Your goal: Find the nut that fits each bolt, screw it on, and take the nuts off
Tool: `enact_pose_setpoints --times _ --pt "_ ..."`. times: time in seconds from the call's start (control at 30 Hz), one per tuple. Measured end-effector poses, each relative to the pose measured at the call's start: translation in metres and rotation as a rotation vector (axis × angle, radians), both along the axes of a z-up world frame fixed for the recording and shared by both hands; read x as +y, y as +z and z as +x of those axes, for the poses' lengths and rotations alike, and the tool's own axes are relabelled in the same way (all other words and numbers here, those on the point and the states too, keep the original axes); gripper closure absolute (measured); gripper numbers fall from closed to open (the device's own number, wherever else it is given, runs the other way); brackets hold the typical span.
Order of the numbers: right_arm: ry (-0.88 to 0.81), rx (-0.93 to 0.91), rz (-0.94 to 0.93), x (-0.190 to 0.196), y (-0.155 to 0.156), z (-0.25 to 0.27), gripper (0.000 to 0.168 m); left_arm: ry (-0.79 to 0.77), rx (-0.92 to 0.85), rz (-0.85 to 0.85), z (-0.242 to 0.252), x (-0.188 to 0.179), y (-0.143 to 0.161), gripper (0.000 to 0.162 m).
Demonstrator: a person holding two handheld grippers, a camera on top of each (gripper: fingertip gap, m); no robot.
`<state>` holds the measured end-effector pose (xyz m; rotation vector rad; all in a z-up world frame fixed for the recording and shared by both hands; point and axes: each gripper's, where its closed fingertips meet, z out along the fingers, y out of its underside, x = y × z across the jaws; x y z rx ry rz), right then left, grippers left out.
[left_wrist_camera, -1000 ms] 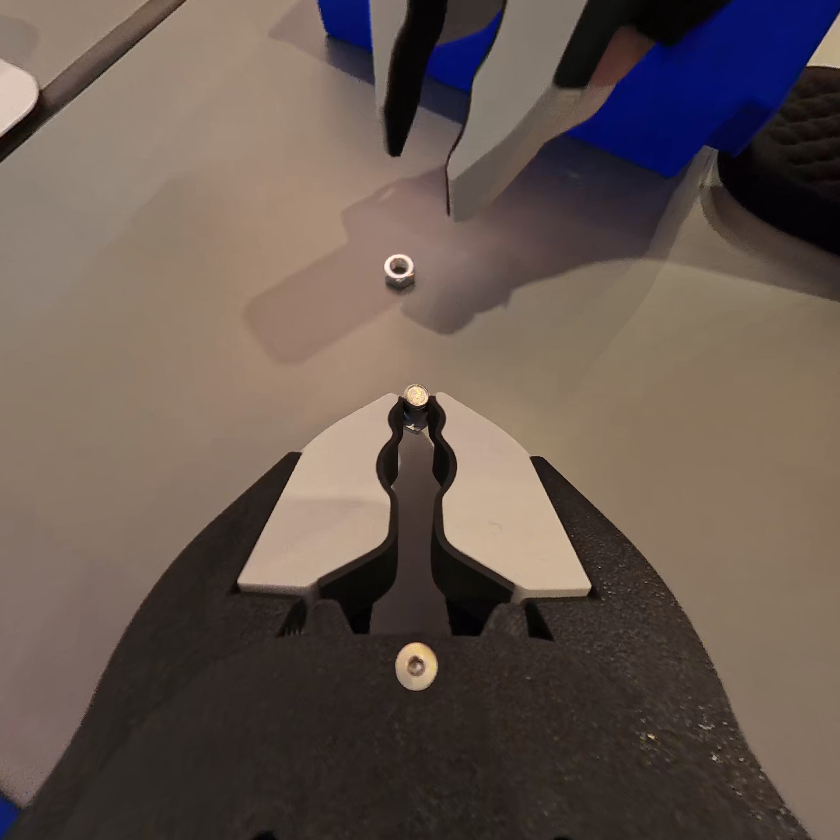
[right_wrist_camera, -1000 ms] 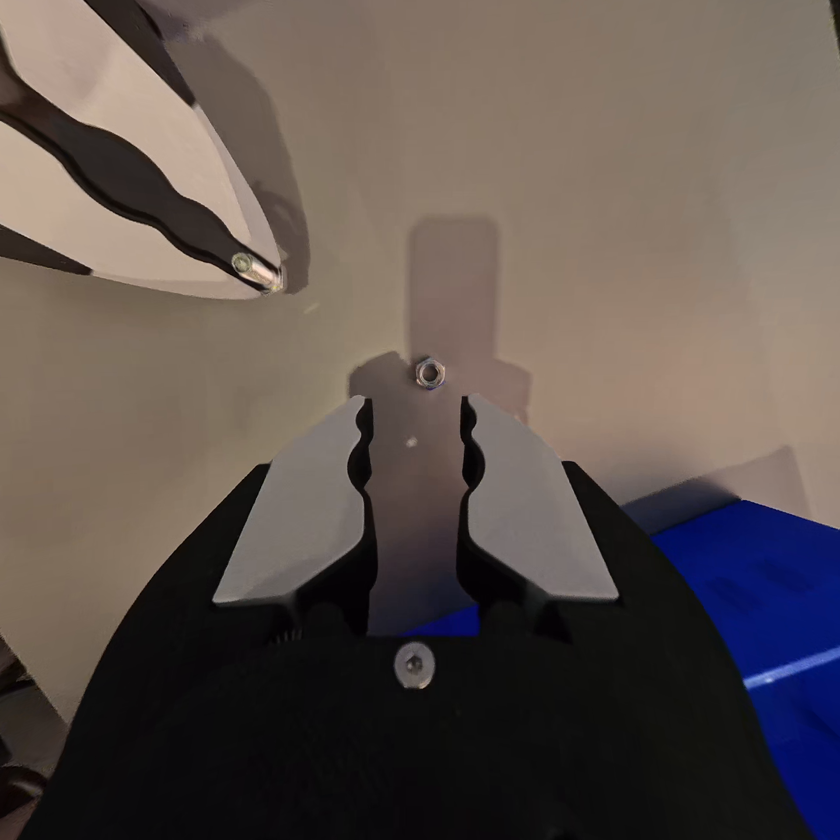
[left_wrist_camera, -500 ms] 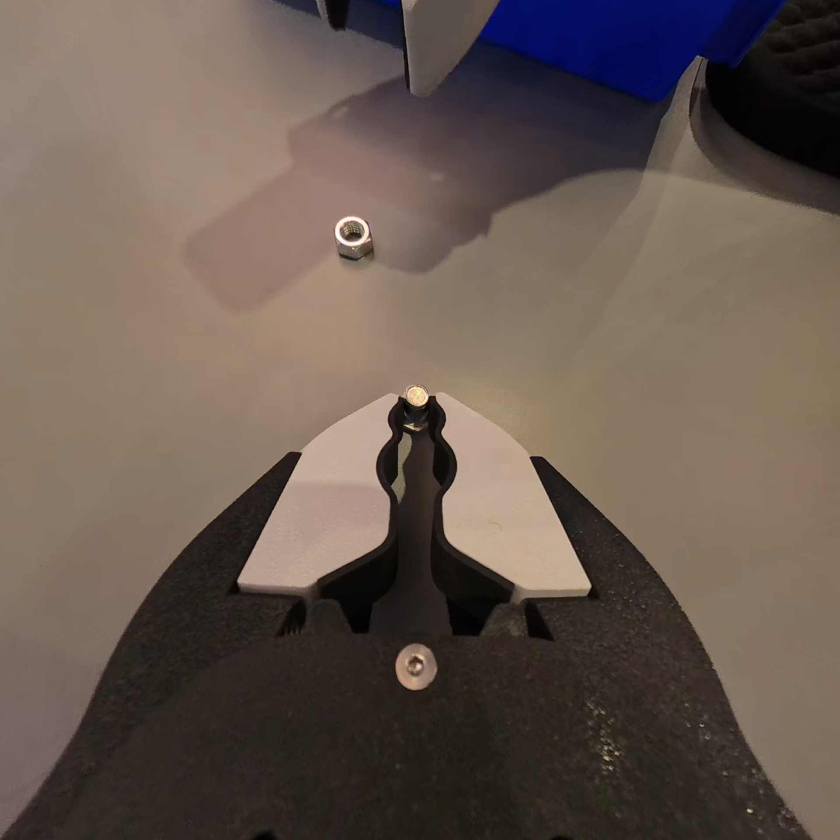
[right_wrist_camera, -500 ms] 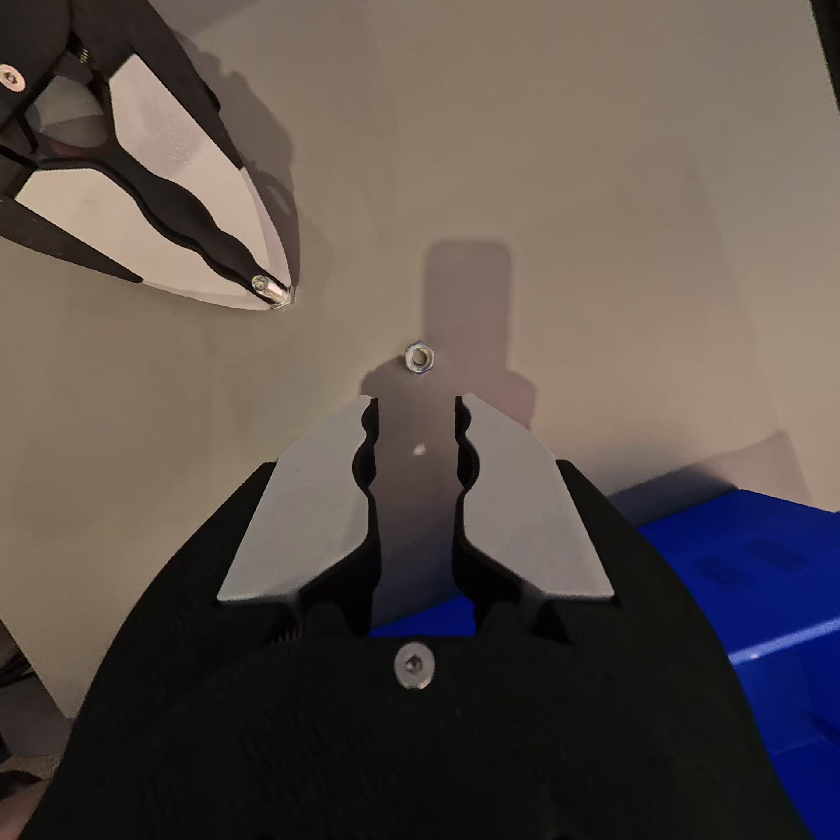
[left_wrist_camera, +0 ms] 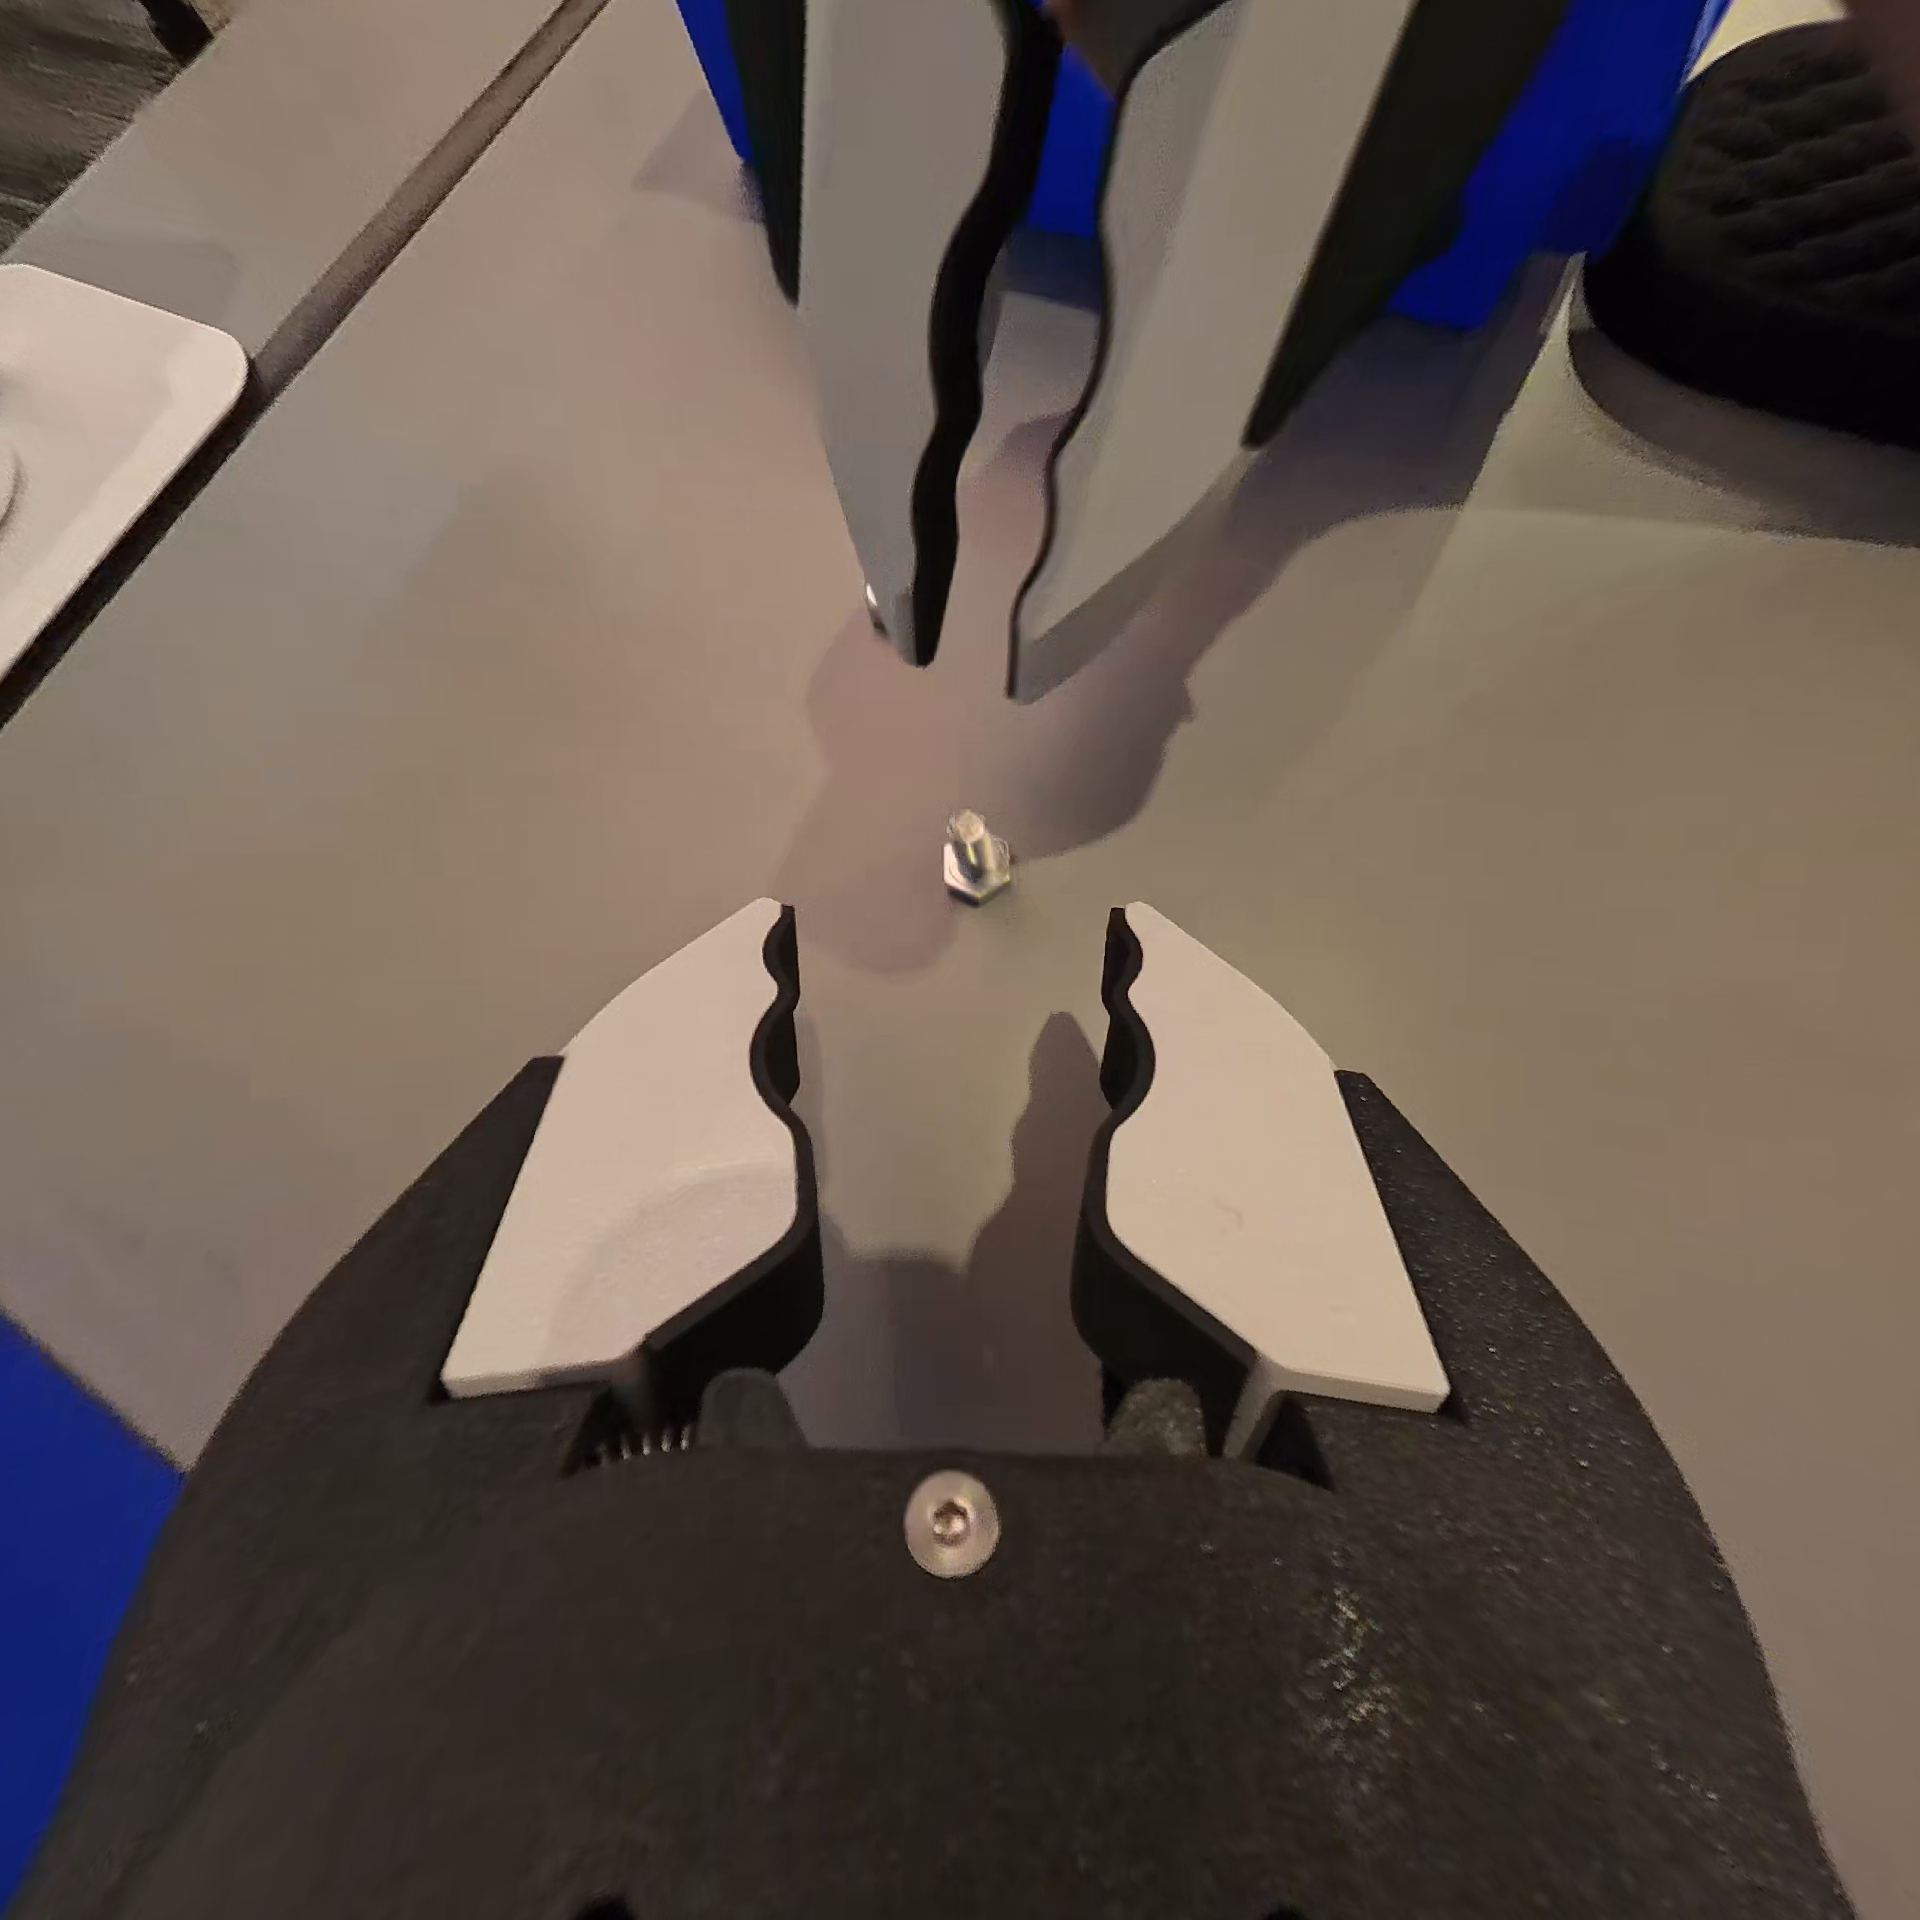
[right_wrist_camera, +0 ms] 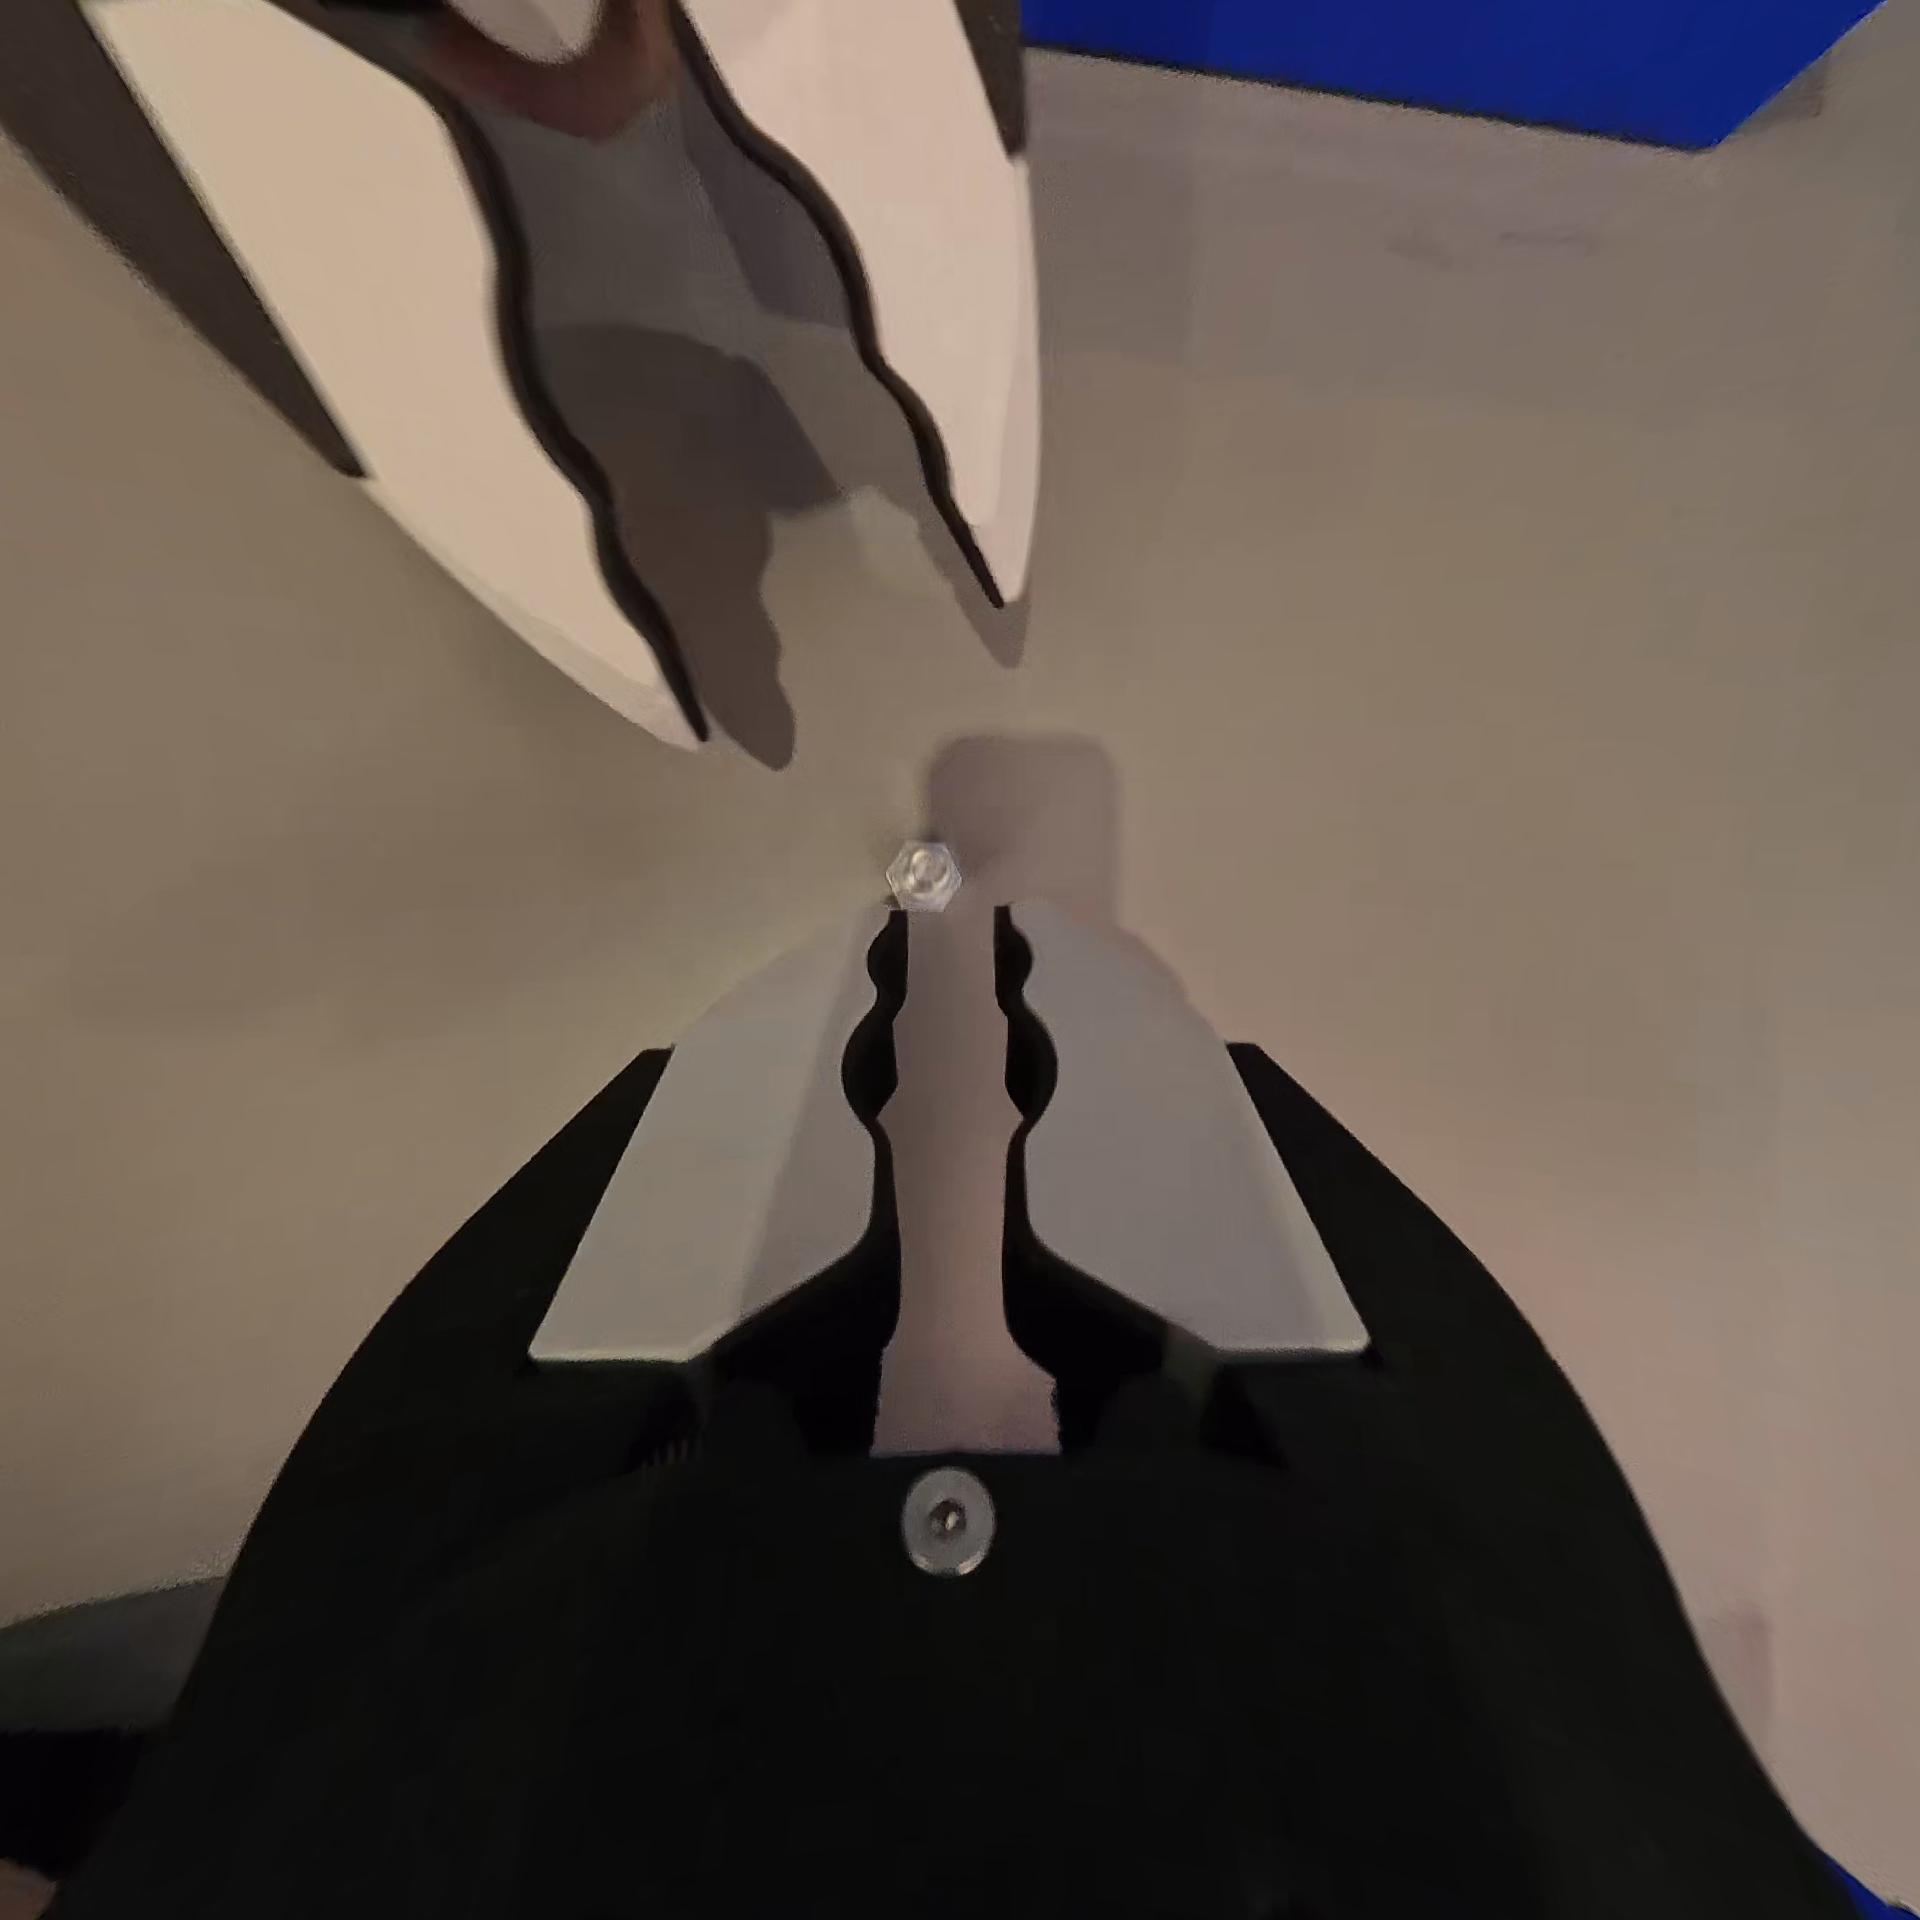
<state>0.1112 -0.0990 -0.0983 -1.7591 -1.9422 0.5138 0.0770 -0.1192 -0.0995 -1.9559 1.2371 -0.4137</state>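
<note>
one bolt (left_wrist_camera: pixel 975 864) standing on table (left_wrist_camera: pixel 416 831) (head down), two tongs, left (left_wrist_camera: pixel 951 914) wide, right (right_wrist_camera: pixel 951 914) slightly parted, both empty

I see: bolt (left_wrist_camera: pixel 975 864) shiny metal | table (left_wrist_camera: pixel 416 831) under it smooth matt grey | my left gripper (left_wrist_camera: pixel 948 914) body grainy black plastic

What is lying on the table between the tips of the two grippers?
Only the small silver bolt, standing on its hex head on the grey table, between left gripper and right gripper; the left wrist view shows this.

surface: grey table (left_wrist_camera: pixel 416 831) | on it: bolt (left_wrist_camera: pixel 975 864) standing head-down; blue box (left_wrist_camera: pixel 1538 156)
</note>
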Motion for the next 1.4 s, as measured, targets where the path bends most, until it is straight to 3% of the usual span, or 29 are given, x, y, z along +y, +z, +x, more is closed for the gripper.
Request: enact_pose_setpoints --times 0.27,0.63,0.77,1.03,1.17,1.4 --pt "0.01 -0.05 -0.031 -0.004 -0.024 -0.014 0.15 0.011 -0.022 -0.024 -0.028 -0.025 0.009 0.107" --pt "-0.005 -0.104 -0.005 0.002 -0.045 -0.018 0.157 0.03 -0.044 -0.045 -0.036 -0.026 0.005 0.108" --pt "0.0 -0.047 0.001 0.0 -0.027 -0.022 0.157 0.033 -0.112 -0.066 -0.022 -0.021 0.002 0.108" --pt "0.009 0.24 -0.11 -0.025 0.058 -0.032 0.157 0.114 -0.27 0.088 0.009 0.006 0.025 0.114" --pt "0.016 0.22 -0.056 -0.03 0.064 -0.033 0.157 0.088 -0.277 0.203 0.017 0.007 0.043 0.126" --pt "0.019 0.222 -0.039 -0.033 0.068 -0.034 0.157 0.024 -0.264 0.187 0.027 0.0 0.04 0.135"
